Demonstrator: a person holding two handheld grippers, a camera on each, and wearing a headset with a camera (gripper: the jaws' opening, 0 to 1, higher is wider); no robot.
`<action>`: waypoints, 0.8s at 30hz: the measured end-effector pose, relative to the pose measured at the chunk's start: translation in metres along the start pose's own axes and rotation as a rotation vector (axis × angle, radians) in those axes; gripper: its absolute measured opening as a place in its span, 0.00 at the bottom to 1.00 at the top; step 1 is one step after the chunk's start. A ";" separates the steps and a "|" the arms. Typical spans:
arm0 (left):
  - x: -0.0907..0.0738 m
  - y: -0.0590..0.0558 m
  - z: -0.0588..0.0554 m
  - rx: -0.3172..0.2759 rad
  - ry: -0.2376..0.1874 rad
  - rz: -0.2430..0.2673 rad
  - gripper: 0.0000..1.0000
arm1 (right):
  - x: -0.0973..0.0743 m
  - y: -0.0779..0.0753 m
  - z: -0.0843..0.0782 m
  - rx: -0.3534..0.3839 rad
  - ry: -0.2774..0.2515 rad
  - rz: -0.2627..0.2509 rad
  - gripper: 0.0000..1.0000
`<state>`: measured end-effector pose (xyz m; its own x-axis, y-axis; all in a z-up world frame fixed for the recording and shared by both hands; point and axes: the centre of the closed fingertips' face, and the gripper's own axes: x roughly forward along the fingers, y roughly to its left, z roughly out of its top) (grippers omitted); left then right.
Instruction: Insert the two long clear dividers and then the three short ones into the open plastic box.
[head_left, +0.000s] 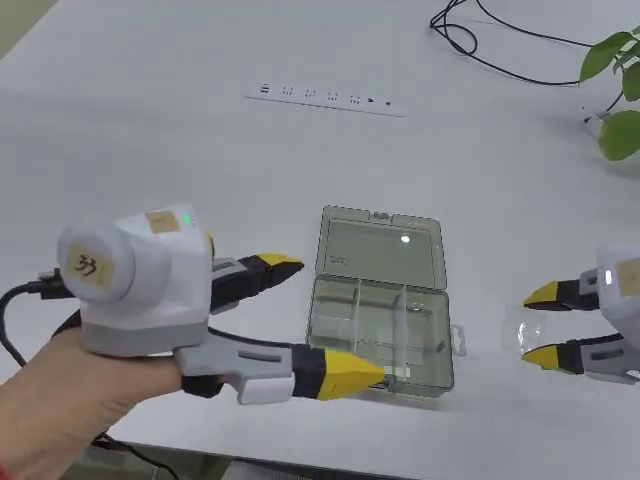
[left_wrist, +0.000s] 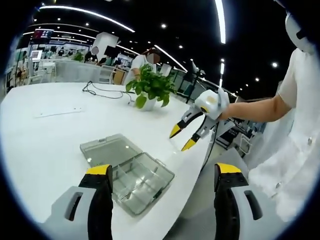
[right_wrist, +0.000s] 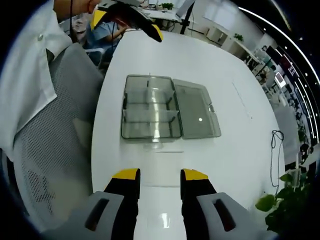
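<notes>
White table (head_left: 150, 130), the open plastic box (head_left: 380, 250) mid-table, near the front edge. Lid lies flat on the far side, base nearest the person. Clear partitions (right_wrist: 150, 114) stand in the base. Right gripper view shows them as a grid, head view doesn't give a clean count. Left gripper (head_left: 318, 320) is just left of the box, jaws wide, empty. Right gripper (head_left: 540, 325) is well right of it, jaws part open with a narrower gap, empty. 1 clear divider (right_wrist: 169, 151) lies flat between box and right gripper, only faint in head view. Left gripper view adds a potted plant (left_wrist: 150, 90). Head view adds a power strip (head_left: 325, 98) beyond the box.
</notes>
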<state>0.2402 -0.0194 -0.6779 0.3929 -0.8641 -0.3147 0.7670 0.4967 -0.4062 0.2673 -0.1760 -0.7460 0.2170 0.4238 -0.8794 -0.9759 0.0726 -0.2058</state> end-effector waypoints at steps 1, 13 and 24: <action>0.003 -0.002 0.002 -0.025 -0.001 -0.008 0.81 | -0.003 0.000 0.007 -0.005 -0.007 -0.007 0.32; 0.039 -0.029 0.013 -0.316 -0.024 -0.099 0.48 | -0.034 0.014 0.076 -0.087 -0.085 -0.055 0.32; 0.055 -0.044 0.010 -0.421 0.006 -0.166 0.24 | -0.046 0.028 0.110 -0.151 -0.113 -0.068 0.33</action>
<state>0.2328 -0.0898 -0.6687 0.2784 -0.9349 -0.2202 0.5455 0.3426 -0.7649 0.2271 -0.0942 -0.6641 0.2697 0.5216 -0.8094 -0.9428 -0.0280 -0.3322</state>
